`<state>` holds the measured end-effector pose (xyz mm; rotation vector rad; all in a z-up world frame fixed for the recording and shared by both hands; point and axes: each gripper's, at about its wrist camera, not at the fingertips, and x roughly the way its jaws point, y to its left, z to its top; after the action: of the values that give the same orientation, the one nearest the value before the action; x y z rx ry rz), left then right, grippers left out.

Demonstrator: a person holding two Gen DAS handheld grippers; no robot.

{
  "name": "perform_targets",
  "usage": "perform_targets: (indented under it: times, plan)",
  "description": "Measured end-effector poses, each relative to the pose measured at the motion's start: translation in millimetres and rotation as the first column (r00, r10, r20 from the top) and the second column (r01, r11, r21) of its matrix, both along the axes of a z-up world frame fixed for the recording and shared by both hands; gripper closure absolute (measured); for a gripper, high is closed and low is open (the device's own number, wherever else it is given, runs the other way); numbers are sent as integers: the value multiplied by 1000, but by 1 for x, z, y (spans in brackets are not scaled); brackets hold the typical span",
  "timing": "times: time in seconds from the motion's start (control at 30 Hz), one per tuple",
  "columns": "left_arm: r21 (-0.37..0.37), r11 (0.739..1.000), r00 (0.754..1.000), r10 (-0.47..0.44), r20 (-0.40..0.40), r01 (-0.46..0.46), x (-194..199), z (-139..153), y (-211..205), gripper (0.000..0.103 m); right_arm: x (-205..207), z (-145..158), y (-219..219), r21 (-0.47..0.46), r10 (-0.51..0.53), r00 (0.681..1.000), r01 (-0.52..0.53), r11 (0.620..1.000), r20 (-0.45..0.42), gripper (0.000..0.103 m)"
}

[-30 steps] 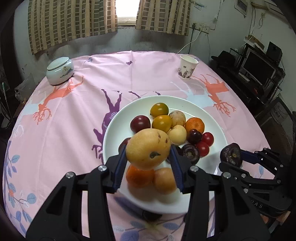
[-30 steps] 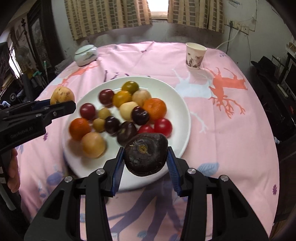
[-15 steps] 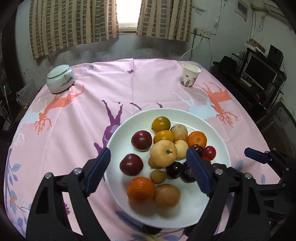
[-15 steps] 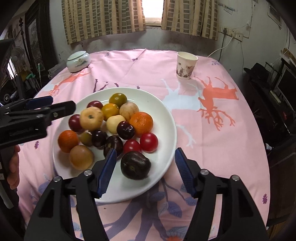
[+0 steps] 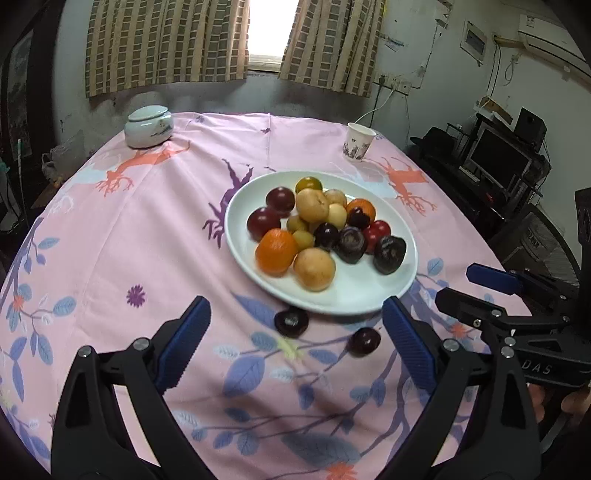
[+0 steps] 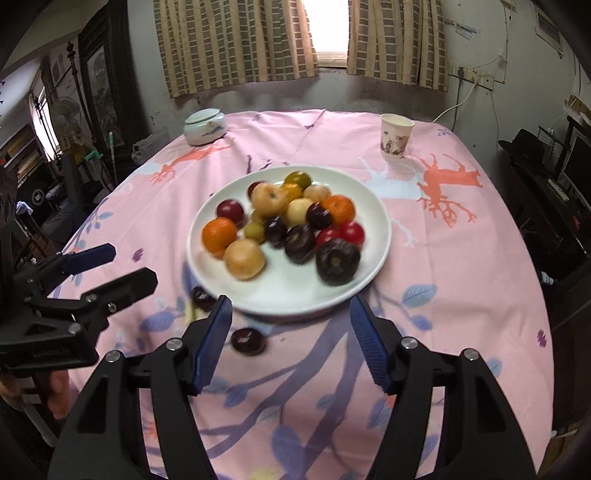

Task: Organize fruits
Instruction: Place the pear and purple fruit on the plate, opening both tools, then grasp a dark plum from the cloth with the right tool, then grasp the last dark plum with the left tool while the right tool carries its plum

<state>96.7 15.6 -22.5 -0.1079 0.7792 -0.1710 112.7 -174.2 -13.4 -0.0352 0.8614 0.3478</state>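
Hand-held gripper (image 5: 295,343) open over pink tablecloth (image 5: 147,229) — curtained window (image 5: 266,33) behind.

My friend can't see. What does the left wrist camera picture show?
A round white plate piled with mixed fruit sits on a pink patterned tablecloth, with two dark plums lying loose just off its near rim. The open, empty left gripper reaches toward them; the right gripper is alongside.

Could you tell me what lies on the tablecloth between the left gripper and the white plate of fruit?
Two small dark fruits, one close under the white plate and one nearer the open left gripper, seen in the left wrist view.
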Motion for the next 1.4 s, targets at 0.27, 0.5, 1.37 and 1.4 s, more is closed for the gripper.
perform_targets:
  times: [0.27,0.5,1.37,1.4]
  plan:
    - [9,999,998,49,-37,-49,-26,-19,21,7,-16,-41,22,13,29,993,-27,1000,-113,36]
    - [-5,999,998,44,-35,-44,-31,-18,24,7,-7,-52,40,0,62,992,-62,998,-109,36]
    - [60,996,986,-55,-155,65,41,-66,-15,10,-31,-34,-27,121,-34,998,41,992,-58,70]
    - [59,996,985,-54,-163,64,44,-68,-16,15,-32,-35,-30,127,-39,997,46,991,-59,70]
